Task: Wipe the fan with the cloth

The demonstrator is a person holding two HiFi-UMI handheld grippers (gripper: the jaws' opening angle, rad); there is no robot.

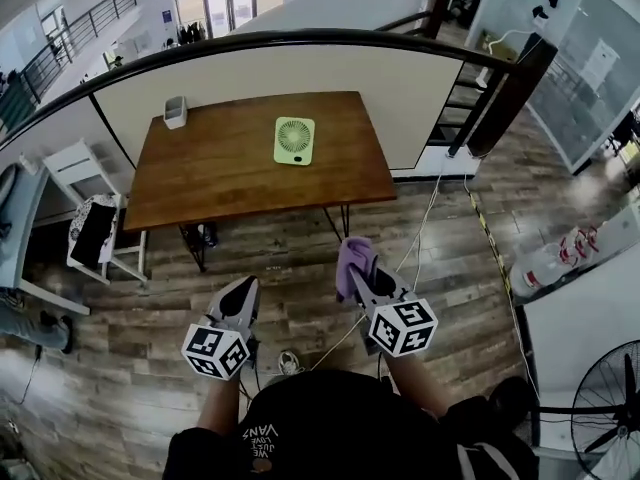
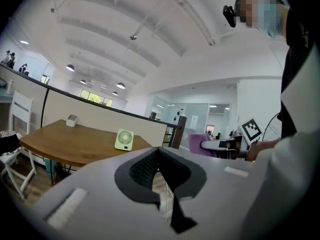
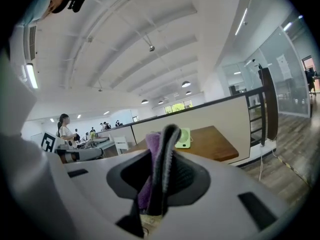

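Note:
A small pale green fan [image 1: 294, 140] stands on the brown wooden table [image 1: 230, 178], toward its far right part; it also shows small in the left gripper view as the fan [image 2: 124, 139] and behind the jaws as the fan [image 3: 184, 138]. My right gripper [image 1: 358, 268] is shut on a purple cloth [image 1: 352, 263], which sticks up between the jaws as the cloth [image 3: 152, 159]. My left gripper [image 1: 244, 290] is shut with nothing in it. Both grippers hang over the wood floor, well short of the table's near edge.
A small white box [image 1: 175, 111] sits at the table's far left corner. A white chair [image 1: 95, 218] stands left of the table. A curved railing [image 1: 300, 40] and partition wall run behind it. A cable [image 1: 430, 208] trails on the floor at the right; a floor fan [image 1: 610, 408] stands bottom right.

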